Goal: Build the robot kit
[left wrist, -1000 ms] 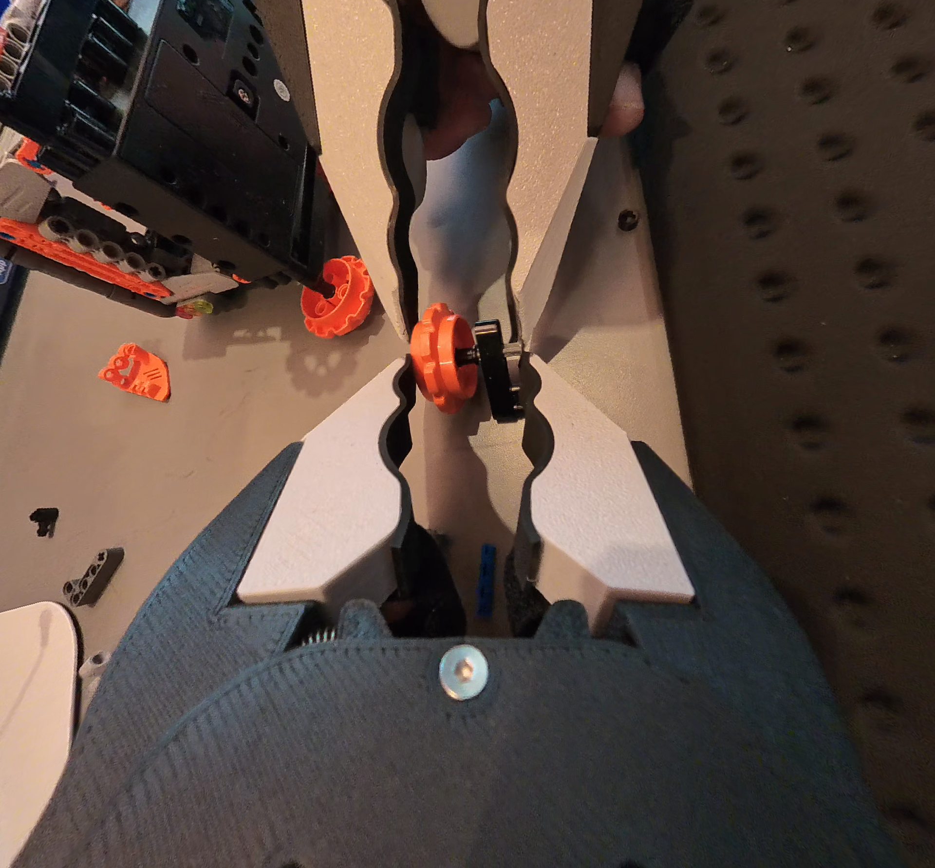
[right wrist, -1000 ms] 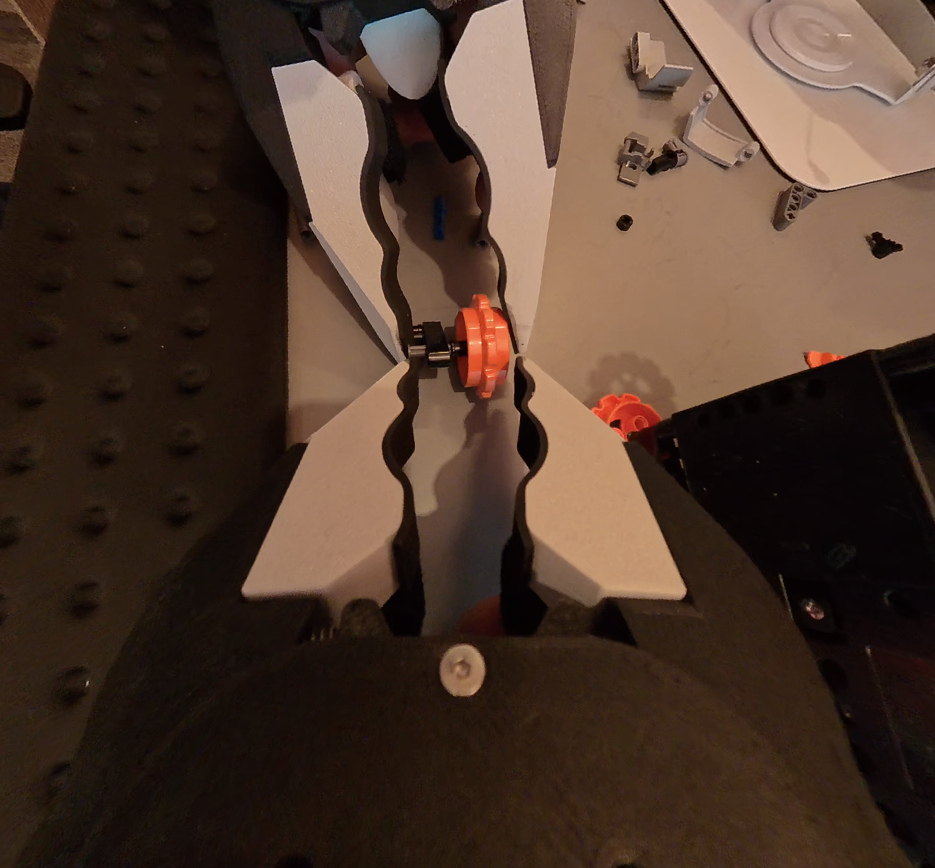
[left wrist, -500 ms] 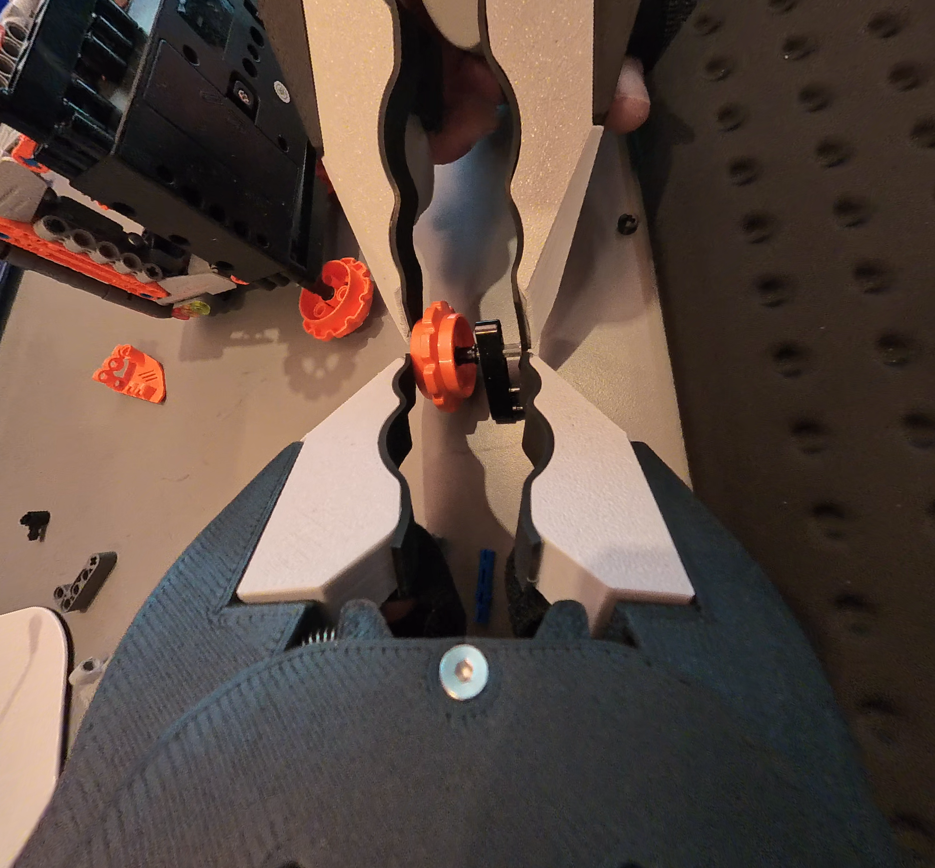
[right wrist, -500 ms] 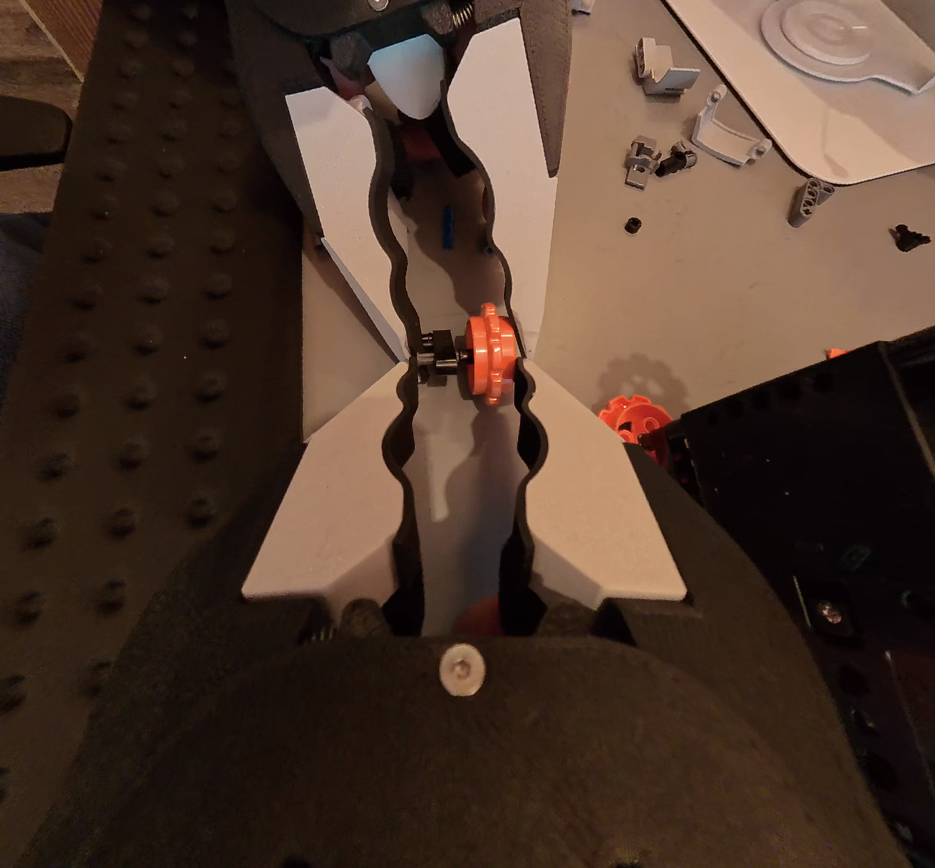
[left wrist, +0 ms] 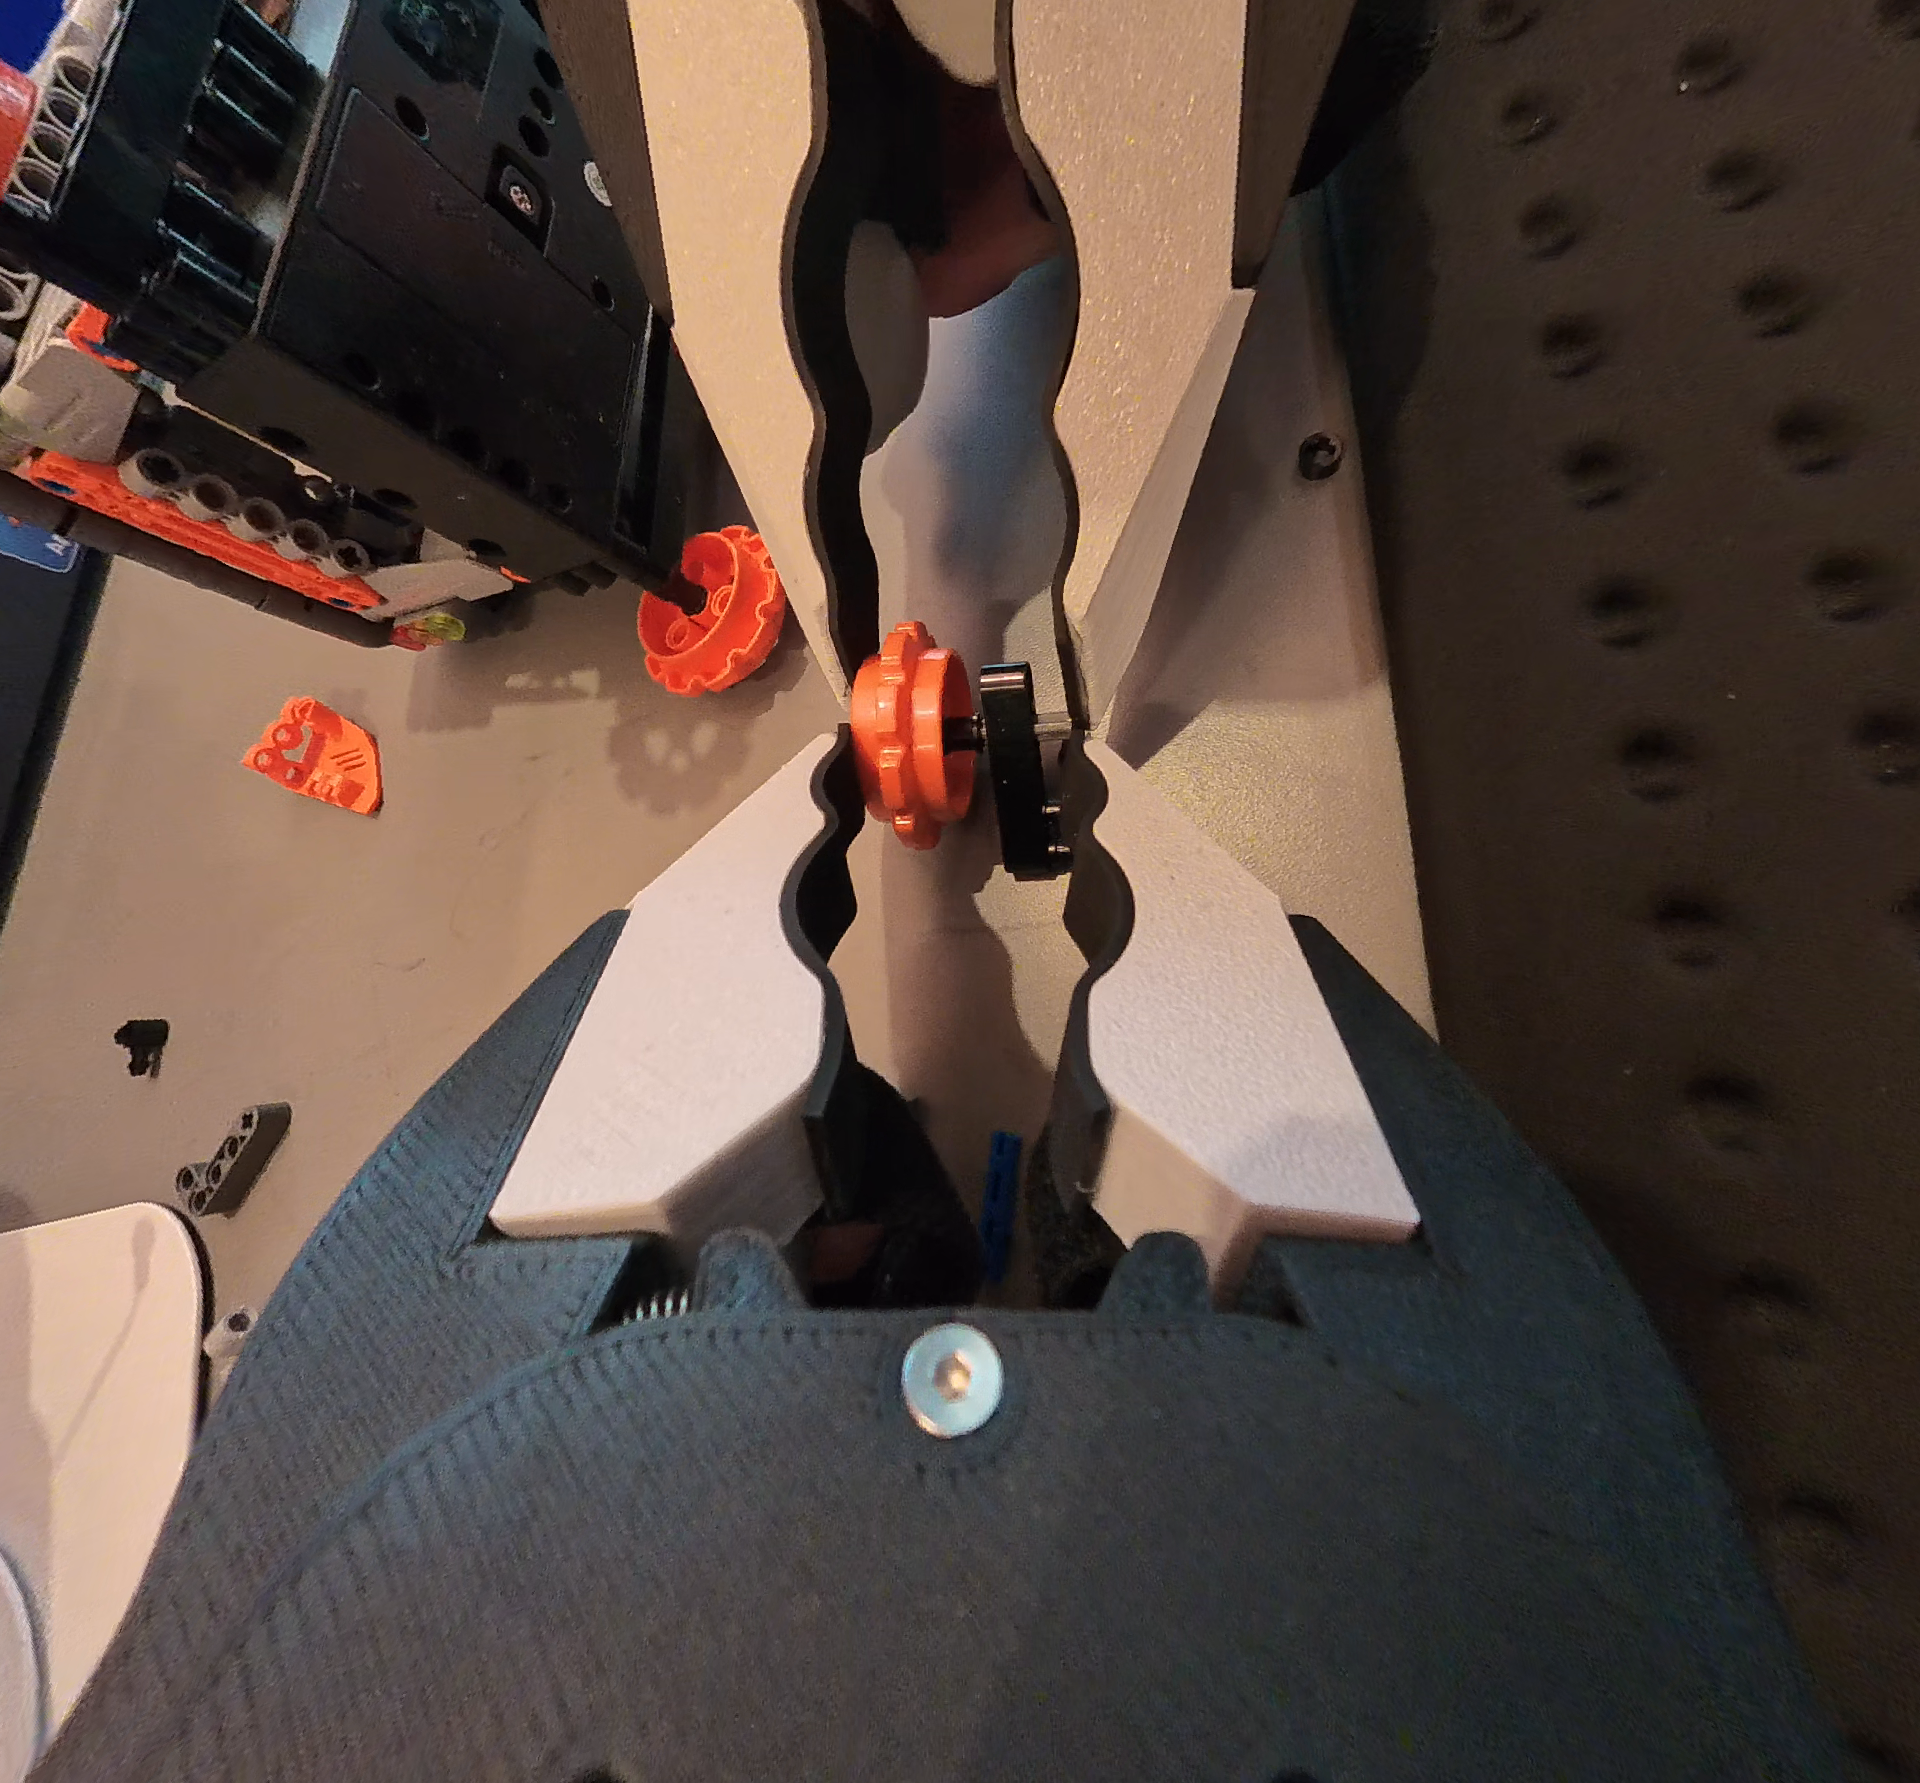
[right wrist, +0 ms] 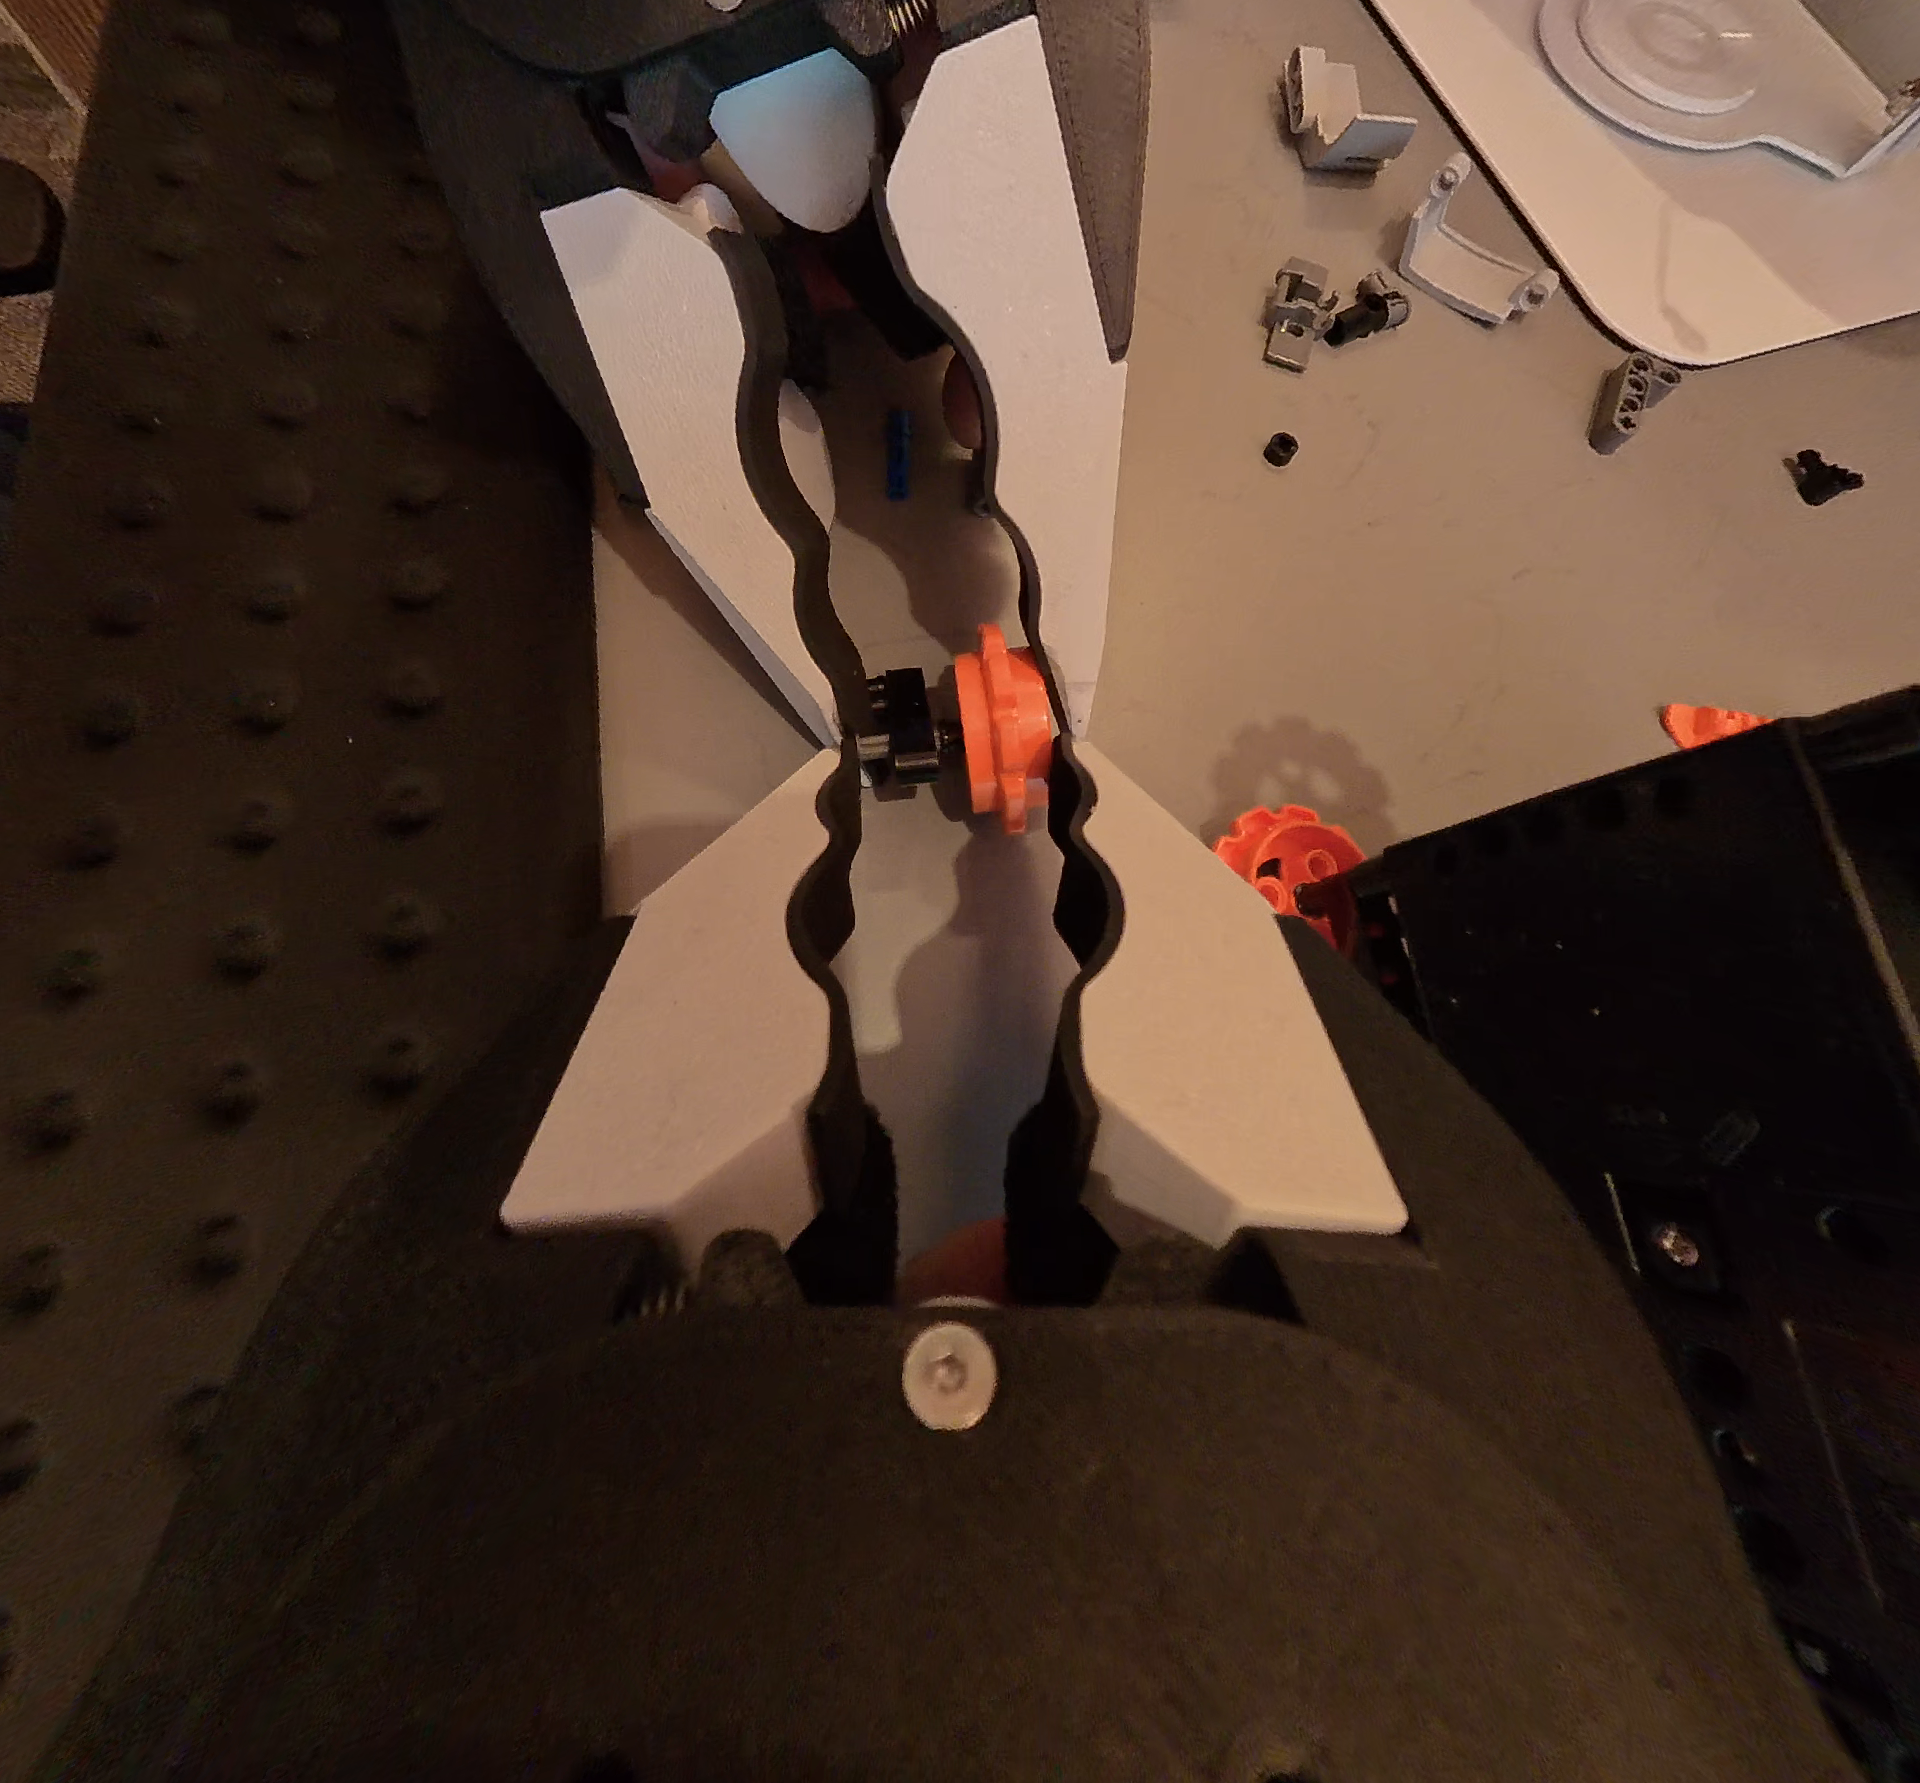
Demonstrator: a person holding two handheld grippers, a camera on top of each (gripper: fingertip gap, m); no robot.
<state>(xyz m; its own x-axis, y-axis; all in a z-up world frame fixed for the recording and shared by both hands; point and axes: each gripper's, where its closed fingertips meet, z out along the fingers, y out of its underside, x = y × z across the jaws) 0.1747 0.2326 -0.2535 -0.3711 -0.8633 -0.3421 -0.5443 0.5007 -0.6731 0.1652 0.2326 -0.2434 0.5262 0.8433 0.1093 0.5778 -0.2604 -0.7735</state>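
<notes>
I see a grey tabletop bordered by a dark studded rubber mat. A big black brick-built model with orange beams stands on the table, and an orange toothed wheel sits on an axle at its lower corner. A white rounded tray lies well apart from it, with loose grey and black building pieces scattered just beside it.

My two tools meet tip to tip above the table. My left gripper and my right gripper both pinch the same small assembly: an orange notched knob joined by a short black axle to a black connector piece. Each pair of fingers is closed only as far as the part allows, with knob against one pad and connector against the other. The assembly hangs clear of the table.

A flat orange panel piece lies near the model, and a thin blue pin lies on the table under the left gripper.
</notes>
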